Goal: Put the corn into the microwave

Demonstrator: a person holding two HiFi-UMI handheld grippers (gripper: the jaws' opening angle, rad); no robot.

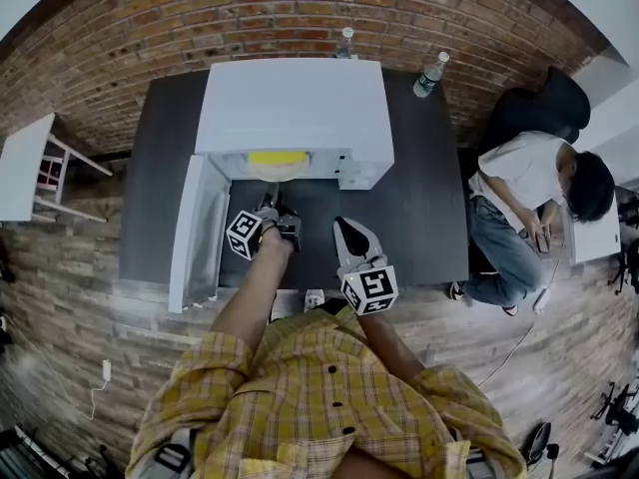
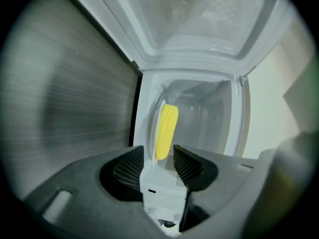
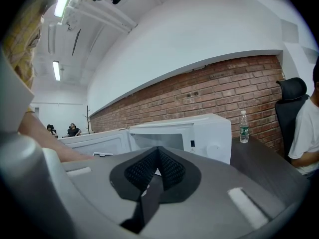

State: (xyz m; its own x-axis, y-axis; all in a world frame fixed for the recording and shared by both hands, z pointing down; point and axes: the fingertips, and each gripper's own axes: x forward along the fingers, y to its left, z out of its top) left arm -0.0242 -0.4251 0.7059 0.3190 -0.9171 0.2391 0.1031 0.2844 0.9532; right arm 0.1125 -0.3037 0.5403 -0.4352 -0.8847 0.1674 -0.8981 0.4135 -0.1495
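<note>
The microwave point(image 1: 295, 108) stands on a dark table point(image 1: 419, 208) against a brick wall point(image 1: 200, 18), in the upper middle of the head view. Its door point(image 1: 198, 230) is swung open toward the left of the frame. The corn point(image 1: 278, 157) lies inside the cavity on a pale plate point(image 1: 280, 171), just within the opening. The left gripper point(image 1: 275, 211) sits directly below the opening in that frame, its tips pointing at the corn but apart from it, with bare table between. In the left gripper view the picture is rolled on its side: the corn point(image 2: 166, 131) appears as an upright yellow cob in the centre, framed by the two jaws of the left gripper point(image 2: 158, 152). It lies beyond the jaws, in the white cavity point(image 2: 219, 123). The jaws stand wide apart and released, neither pad pressing on the cob. The door's window point(image 2: 199, 14) fills the top of that frame. The right gripper point(image 1: 344, 230) hovers over the table to the right of the left one, lower centre in the head view, well clear of the opening. In its own view its jaws point(image 3: 157, 156) are clenched together on nothing, with the microwave point(image 3: 209, 133) and a water bottle point(image 3: 243, 126) beyond. A seated person point(image 1: 529, 198) is at the right edge of the head view.
</note>
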